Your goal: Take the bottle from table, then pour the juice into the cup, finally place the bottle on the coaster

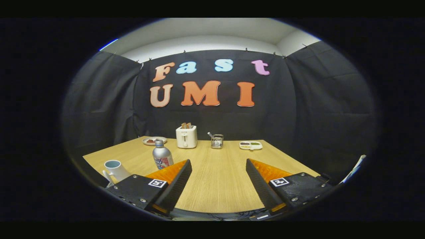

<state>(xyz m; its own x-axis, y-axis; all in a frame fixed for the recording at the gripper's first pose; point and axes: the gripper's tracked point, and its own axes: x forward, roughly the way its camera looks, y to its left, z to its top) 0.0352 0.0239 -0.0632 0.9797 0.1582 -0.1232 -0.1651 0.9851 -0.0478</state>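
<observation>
Gripper (219,162): fingers spread wide, bare table (219,186) between them.
Bottle (162,155): upright, just beyond left finger.
Cup (114,169): near table's left edge.

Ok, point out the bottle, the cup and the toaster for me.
bottle (162,158): gripper view, on its silver body.
cup (116,169): gripper view, on its white side.
toaster (186,137): gripper view, on its front face.

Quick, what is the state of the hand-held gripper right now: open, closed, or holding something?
Hand-held gripper: open, holding nothing; the bottle stands on the table just beyond its left finger, untouched.
</observation>
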